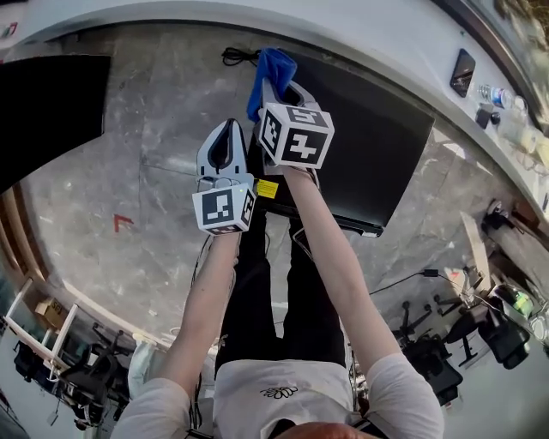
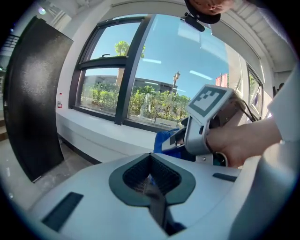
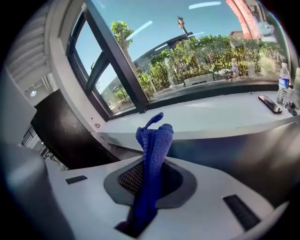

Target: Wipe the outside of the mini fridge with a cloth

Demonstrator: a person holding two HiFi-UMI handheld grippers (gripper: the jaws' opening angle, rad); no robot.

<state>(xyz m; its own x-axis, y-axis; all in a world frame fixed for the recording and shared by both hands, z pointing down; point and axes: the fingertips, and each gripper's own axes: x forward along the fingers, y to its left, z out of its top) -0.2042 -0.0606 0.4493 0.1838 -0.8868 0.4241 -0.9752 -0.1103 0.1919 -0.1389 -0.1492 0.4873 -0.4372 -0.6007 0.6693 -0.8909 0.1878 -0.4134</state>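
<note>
Two grippers are held out over a grey marble floor (image 1: 163,154), side by side and just beside one another. The right gripper (image 1: 274,87) has its jaws pressed together on a blue cloth (image 1: 273,67). In the right gripper view the cloth (image 3: 153,157) runs along the whole seam between the jaws of this gripper (image 3: 149,183), comes out past the tips and ends in a small curled bunch in front of them. Only the narrow middle strip of the cloth is pinched; the bunched end is free.

The mini fridge (image 1: 377,146) is a black box standing on the floor close to the edge where the floor meets the white window sill (image 1: 343,26). From the head view the cloth lies over the far left corner of the fridge top, ahead of the right gripper's tips. I cannot tell if it touches the fridge.

The left gripper (image 1: 226,129) is to the left of the fridge, over bare floor. In the left gripper view its jaws (image 2: 151,176) are closed together and nothing is between them; the right gripper (image 2: 206,119) and a bit of the cloth (image 2: 165,143) show just beside it.

One tall black panel (image 1: 47,111) stands at the left edge of the floor. A black cable (image 1: 240,57) lies near the sill, and a phone (image 3: 270,104) and a bottle (image 3: 282,89) are on the sill.
</note>
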